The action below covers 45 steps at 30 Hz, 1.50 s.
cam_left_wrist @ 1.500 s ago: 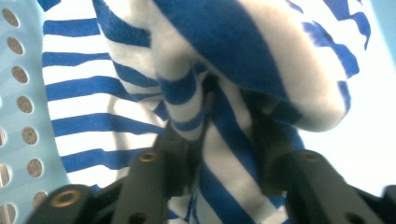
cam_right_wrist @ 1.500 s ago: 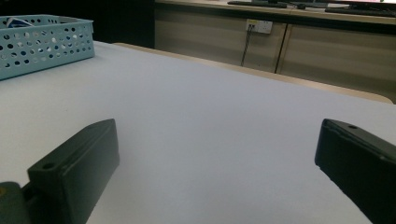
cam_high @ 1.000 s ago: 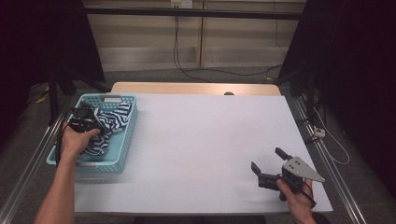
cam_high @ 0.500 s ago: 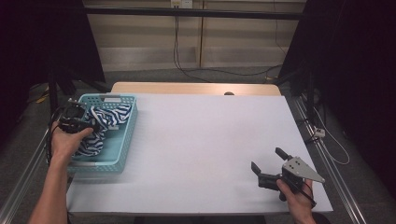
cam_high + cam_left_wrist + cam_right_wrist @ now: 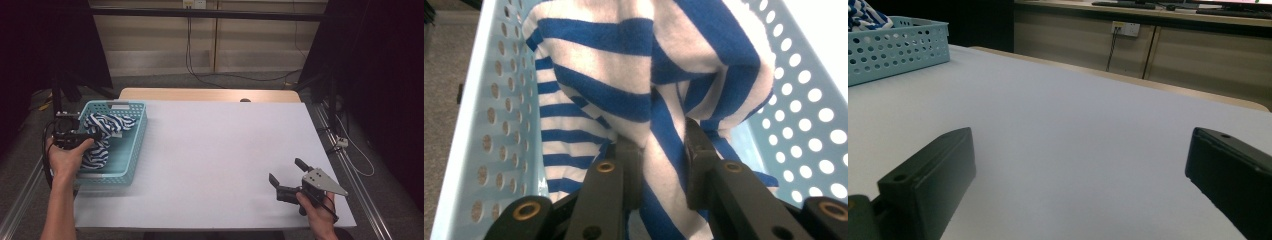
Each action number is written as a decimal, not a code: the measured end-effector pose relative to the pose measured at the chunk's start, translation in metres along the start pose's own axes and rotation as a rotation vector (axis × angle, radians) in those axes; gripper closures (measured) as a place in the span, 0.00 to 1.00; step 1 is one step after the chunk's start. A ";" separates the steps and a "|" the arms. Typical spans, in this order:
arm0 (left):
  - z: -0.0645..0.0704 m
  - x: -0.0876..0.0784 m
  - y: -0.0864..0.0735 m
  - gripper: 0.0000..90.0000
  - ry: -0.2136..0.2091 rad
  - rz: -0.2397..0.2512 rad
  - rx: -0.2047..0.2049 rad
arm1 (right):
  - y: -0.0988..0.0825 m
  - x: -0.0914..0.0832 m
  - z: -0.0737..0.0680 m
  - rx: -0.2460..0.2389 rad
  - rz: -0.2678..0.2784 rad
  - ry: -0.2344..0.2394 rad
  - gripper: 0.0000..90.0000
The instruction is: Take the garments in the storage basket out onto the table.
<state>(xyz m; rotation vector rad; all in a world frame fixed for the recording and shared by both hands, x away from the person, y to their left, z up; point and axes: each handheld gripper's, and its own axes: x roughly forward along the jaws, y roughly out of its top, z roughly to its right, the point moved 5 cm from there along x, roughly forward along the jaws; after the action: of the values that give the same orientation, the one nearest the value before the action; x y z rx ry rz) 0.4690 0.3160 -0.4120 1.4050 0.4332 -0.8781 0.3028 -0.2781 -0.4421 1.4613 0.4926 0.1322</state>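
**Striped cloth pinched over the turquoise basket**

The blue-and-white striped cloth (image 5: 634, 85) is soft and fleecy, with broad white bands crossed by narrower blue ones that bend and fold as the fabric bunches. In the left gripper view it takes up the centre and top of the frame, gathered into a hanging fold between the perforated walls of the turquoise basket (image 5: 499, 125). In the high view the cloth (image 5: 102, 132) sits at the left of the frame, heaped in the basket (image 5: 131, 150), its upper part raised near the rim and the rest trailing down inside.

The left gripper (image 5: 663, 165) has its black jaws drawn narrow, and a ridge of the striped fabric is squeezed between the two pads at the lower middle of that view. In the high view this gripper (image 5: 75, 135) lies at the basket's left edge, held by a hand entering from the lower left.

The right gripper (image 5: 287, 175) rests low at the lower right of the high view on the white table (image 5: 225, 150), well apart from the basket. Its jaws stand wide, one at each lower corner of the right gripper view, with bare tabletop between them; the basket (image 5: 895, 45) appears far off at upper left.
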 end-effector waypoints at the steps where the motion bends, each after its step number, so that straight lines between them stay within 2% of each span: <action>1: 0.001 0.000 -0.002 0.83 0.012 0.007 0.011 | 0.000 0.000 0.000 0.000 0.000 0.000 0.00; 3: 0.003 -0.002 -0.002 0.83 0.022 0.023 0.014 | 0.000 0.000 0.000 0.003 0.002 0.001 0.00; 4: 0.004 -0.003 -0.001 0.83 0.008 0.038 0.009 | 0.000 0.001 0.000 0.002 0.001 0.000 0.00; 6: 0.005 -0.005 0.000 0.83 0.018 0.027 0.025 | 0.000 0.001 0.000 0.002 0.002 0.001 0.00; 7: 0.008 -0.006 0.001 0.83 0.006 0.058 0.013 | 0.000 0.000 0.000 0.001 0.001 0.002 0.00; 9: 0.008 -0.006 0.001 0.83 0.008 0.064 0.018 | 0.000 0.000 0.000 0.001 0.002 0.002 0.00; 10: 0.009 -0.007 0.001 0.83 -0.001 0.090 0.024 | 0.000 0.000 0.000 0.001 0.004 0.004 0.00; 11: 0.009 -0.007 0.001 0.83 -0.001 0.090 0.024 | 0.000 0.000 0.000 0.001 0.004 0.004 0.00; 12: 0.010 -0.011 0.003 0.83 -0.009 0.129 0.035 | 0.000 -0.001 0.000 0.000 0.003 0.004 0.00; 14: 0.010 -0.013 0.003 0.83 -0.016 0.143 0.040 | 0.000 -0.001 0.000 -0.001 0.004 0.005 0.00; 15: 0.010 -0.015 0.003 0.83 -0.001 0.154 0.042 | 0.000 -0.001 0.000 -0.001 0.004 0.006 0.00; 16: 0.011 -0.016 0.004 0.83 -0.016 0.173 0.039 | 0.000 -0.001 0.000 -0.001 0.004 0.005 0.00; 18: 0.011 -0.019 0.005 0.83 -0.004 0.194 0.039 | 0.000 -0.001 0.000 -0.001 0.004 0.006 0.00; 21: 0.012 -0.022 0.006 0.83 -0.008 0.232 0.044 | 0.000 -0.001 0.000 -0.002 0.005 0.006 0.00; 22: 0.011 -0.023 0.007 0.83 -0.007 0.240 0.058 | 0.000 -0.001 -0.001 -0.001 0.005 0.006 0.00; 24: 0.013 -0.024 0.007 0.83 -0.011 0.267 0.048 | 0.000 -0.001 -0.001 -0.001 0.004 0.005 0.00; 25: 0.012 -0.025 0.009 0.83 -0.002 0.287 0.070 | 0.000 -0.001 -0.001 -0.001 0.005 0.005 0.00; 26: 0.015 -0.027 0.009 0.83 -0.016 0.299 0.056 | 0.000 -0.001 -0.001 -0.002 0.006 0.006 0.00; 27: 0.014 -0.028 0.009 0.83 -0.013 0.302 0.073 | 0.000 -0.001 -0.001 -0.002 0.007 0.006 0.00; 29: 0.015 -0.029 0.010 0.83 -0.017 0.314 0.074 | 0.000 -0.001 -0.001 -0.001 0.006 0.004 0.00; 30: 0.015 -0.030 0.011 0.83 -0.005 0.319 0.087 | 0.001 -0.001 -0.001 -0.002 0.006 0.003 0.00; 31: 0.016 -0.030 0.012 0.83 -0.014 0.333 0.080 | 0.001 -0.001 -0.001 -0.002 0.006 0.003 0.00; 32: 0.016 -0.031 0.011 0.83 -0.014 0.337 0.089 | 0.001 -0.001 -0.001 0.000 0.009 0.007 0.00; 33: 0.018 -0.033 0.011 0.83 -0.028 0.347 0.072 | 0.001 -0.001 -0.001 0.000 0.009 0.006 0.00; 35: 0.018 -0.035 0.011 0.83 -0.019 0.352 0.083 | 0.001 -0.001 -0.001 0.001 0.010 0.007 0.00; 38: 0.017 -0.038 0.014 0.83 -0.020 0.399 0.092 | 0.001 -0.001 -0.001 0.000 0.009 0.008 0.00; 39: 0.018 -0.039 0.013 0.83 -0.026 0.407 0.074 | 0.001 -0.001 -0.001 0.002 0.010 0.007 0.00; 42: 0.017 -0.042 0.015 0.83 -0.017 0.442 0.071 | 0.001 -0.001 -0.001 0.002 0.010 0.007 0.00; 45: 0.019 -0.046 0.017 0.83 -0.026 0.475 0.077 | 0.001 -0.001 -0.001 0.001 0.010 0.008 0.00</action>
<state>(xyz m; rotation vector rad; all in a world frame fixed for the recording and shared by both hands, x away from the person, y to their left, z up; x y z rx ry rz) 0.4481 0.3095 -0.3641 1.4815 0.0363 -0.5272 0.3013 -0.2777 -0.4412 1.4646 0.4923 0.1460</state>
